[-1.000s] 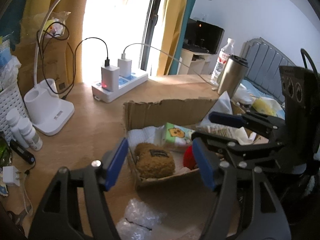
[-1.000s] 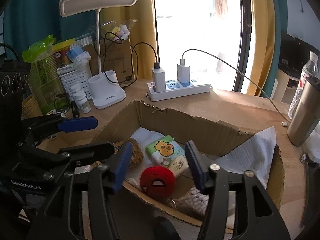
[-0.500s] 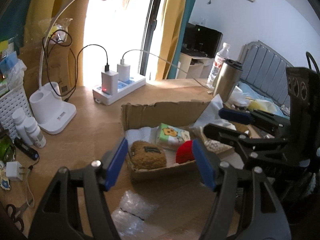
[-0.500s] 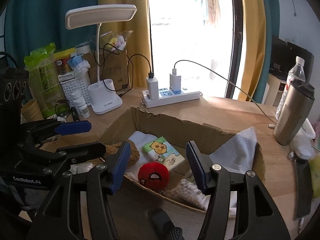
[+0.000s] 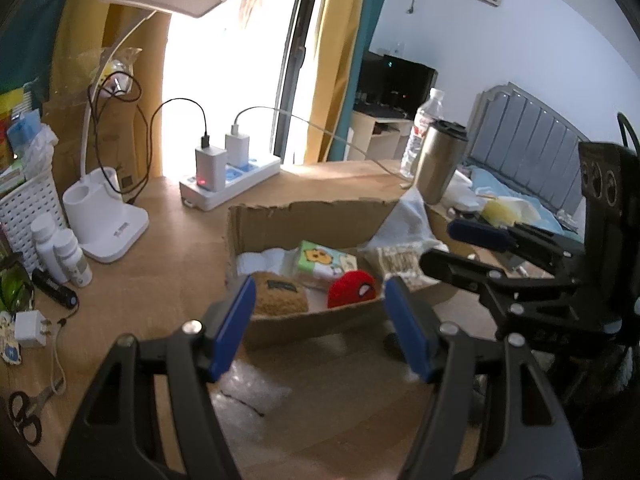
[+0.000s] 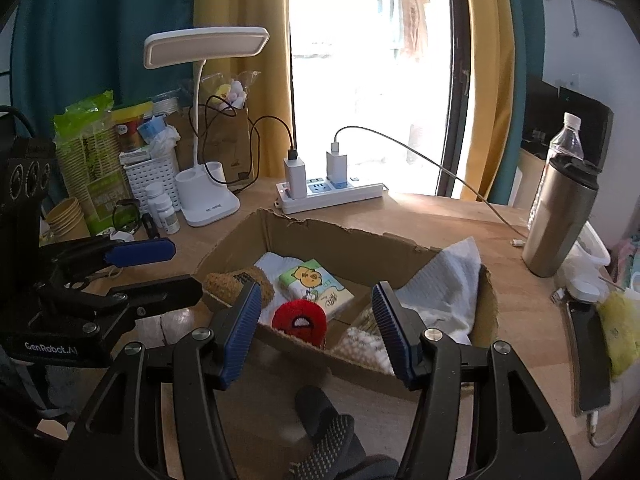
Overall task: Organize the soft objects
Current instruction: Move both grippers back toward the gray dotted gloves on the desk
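- Nearby, crowding the far side of the wooden desk (image 6: 400, 216): a white desk lamp with a flat head (image 6: 206, 46), a white power strip with two chargers plugged in (image 6: 328, 194), a white perforated plastic basket (image 6: 150, 176), small white pill bottles (image 6: 164, 208) and a stack of paper cups (image 6: 66, 216).
- Off to the right: a tall brushed-steel tumbler with a black lid (image 6: 560, 220) and, behind it, a clear plastic water bottle (image 6: 568, 140).
- Lying flat at the desk's right edge: a dark phone (image 6: 590, 356) beside a yellow crumpled wrapper (image 6: 620, 332).
- On the bare wood in front of the box: a crinkled clear plastic bag (image 5: 248, 392); at the left edge, black-handled scissors (image 5: 26, 420) and a white plug adapter (image 5: 30, 328).
- Open-topped brown cardboard box with torn walls (image 6: 344, 240) at desk centre, its near wall standing between both tools and the contents.
- Inside the box: a brown fuzzy pouch with a dark label (image 5: 280, 298) at the left, a green-and-white tissue pack printed with a cartoon bear (image 6: 316, 290) in the middle, a round red plush ball with a spider-mask face (image 6: 300, 320) against the near wall, a white knitted cloth (image 6: 444, 284) draped over the right wall.
- Left gripper (image 5: 318, 328): blue-padded jaws apart, nothing between them, short of the box's near wall, aimed at the pouch and the red ball.
- Right gripper (image 6: 316, 328): jaws likewise spread and empty, hovering over the near wall, red ball framed between the pads but untouched.
- Below the right gripper: a dark glove with a dotted grip pattern (image 6: 328, 436).
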The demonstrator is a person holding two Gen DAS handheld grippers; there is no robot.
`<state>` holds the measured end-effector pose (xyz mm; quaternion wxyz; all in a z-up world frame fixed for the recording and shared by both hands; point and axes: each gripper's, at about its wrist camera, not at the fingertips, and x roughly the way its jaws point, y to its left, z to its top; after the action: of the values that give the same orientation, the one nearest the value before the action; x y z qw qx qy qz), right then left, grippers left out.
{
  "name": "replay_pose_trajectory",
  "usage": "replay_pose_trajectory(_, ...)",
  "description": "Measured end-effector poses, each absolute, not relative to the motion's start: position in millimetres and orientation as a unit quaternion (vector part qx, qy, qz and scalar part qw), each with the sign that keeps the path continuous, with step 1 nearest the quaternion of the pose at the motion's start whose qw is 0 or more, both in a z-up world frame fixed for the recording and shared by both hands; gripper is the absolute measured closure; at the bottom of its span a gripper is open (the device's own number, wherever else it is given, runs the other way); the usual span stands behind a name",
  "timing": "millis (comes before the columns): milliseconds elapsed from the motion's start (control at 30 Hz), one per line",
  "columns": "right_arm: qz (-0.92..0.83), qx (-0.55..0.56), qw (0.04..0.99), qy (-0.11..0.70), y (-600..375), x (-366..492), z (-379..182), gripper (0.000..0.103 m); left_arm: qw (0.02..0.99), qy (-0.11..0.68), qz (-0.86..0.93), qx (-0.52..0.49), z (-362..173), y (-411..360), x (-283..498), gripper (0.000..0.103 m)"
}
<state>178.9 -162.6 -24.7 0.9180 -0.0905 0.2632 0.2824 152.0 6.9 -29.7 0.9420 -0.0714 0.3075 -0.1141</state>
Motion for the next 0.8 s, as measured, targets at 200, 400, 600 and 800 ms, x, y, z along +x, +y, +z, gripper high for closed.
replay_pose_trajectory(200,0.278,-0.089,0.921,0.26,-173,166,-26,0.042,0.942,0.306,-0.111,-0.077,-31,2,140,0.034)
replay_pose_trajectory(400,0.275,-0.084,0.922,0.258,-183,154,-30,0.042,0.944,0.305,-0.108,-0.071,-33,-3,129,0.034)
replay_pose_trajectory(600,0.27,-0.078,0.924,0.259,-194,145,-36,0.042,0.944,0.305,-0.102,-0.068,-37,-9,119,0.034)
replay_pose_trajectory(800,0.264,-0.073,0.926,0.259,-203,137,-42,0.042,0.944,0.308,-0.095,-0.066,-41,-11,112,0.034)
